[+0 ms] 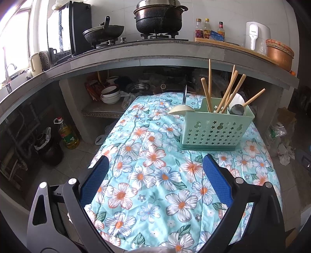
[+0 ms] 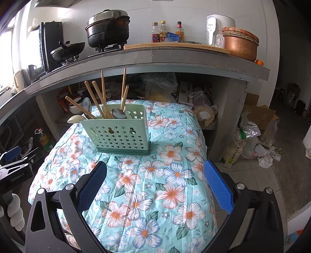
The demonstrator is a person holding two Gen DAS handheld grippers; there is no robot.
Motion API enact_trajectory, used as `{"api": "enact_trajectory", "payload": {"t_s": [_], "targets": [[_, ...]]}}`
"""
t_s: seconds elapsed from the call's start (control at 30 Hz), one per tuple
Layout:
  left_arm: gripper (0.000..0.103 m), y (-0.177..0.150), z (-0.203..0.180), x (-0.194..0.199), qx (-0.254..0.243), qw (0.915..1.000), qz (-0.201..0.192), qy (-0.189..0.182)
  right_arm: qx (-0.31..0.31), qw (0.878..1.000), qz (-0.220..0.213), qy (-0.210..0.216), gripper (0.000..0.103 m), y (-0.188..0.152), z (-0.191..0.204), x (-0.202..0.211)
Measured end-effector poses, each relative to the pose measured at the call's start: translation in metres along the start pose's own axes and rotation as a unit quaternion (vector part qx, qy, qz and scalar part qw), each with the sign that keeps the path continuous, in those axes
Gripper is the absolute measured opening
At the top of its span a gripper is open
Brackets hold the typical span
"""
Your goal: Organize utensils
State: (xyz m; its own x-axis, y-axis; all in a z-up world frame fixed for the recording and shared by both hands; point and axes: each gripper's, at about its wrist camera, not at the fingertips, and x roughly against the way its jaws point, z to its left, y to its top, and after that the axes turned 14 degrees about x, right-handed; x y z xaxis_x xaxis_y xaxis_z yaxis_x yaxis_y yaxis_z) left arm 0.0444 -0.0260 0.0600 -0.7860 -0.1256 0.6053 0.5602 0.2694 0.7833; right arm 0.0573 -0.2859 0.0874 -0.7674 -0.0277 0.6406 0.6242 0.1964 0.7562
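Note:
A mint-green perforated utensil holder (image 1: 211, 130) stands on the floral-cloth table (image 1: 147, 175); it also shows in the right wrist view (image 2: 118, 134). Several wooden chopsticks (image 1: 229, 93) (image 2: 97, 99), a metal spoon (image 1: 236, 110) (image 2: 118, 113) and a white spoon (image 1: 238, 100) stand in it. A cream ladle (image 1: 180, 109) (image 2: 76, 118) rests over its left end. My left gripper (image 1: 155, 165) is open and empty, short of the holder. My right gripper (image 2: 155, 169) is open and empty, also short of it. The left gripper's body (image 2: 13, 167) shows at the left edge.
A concrete counter (image 1: 155, 52) with a stove, wok (image 1: 104, 33) and black pot (image 1: 159, 18) runs behind the table. Bowls (image 1: 109, 94) and bags sit on the shelf under it. An oil bottle (image 1: 68, 134) stands on the floor at left; bags and a box (image 2: 252, 124) lie at right.

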Motion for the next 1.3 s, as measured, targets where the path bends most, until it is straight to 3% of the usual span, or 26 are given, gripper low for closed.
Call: {"api": "enact_trajectory", "payload": {"t_s": [1.3], "targets": [[0.093,0.0007,-0.0002,0.0011,-0.001,1.0,0.002,0.0,0.003,1.0,0.0,0.005,0.097,0.0038,0.0073,-0.0006]]}}
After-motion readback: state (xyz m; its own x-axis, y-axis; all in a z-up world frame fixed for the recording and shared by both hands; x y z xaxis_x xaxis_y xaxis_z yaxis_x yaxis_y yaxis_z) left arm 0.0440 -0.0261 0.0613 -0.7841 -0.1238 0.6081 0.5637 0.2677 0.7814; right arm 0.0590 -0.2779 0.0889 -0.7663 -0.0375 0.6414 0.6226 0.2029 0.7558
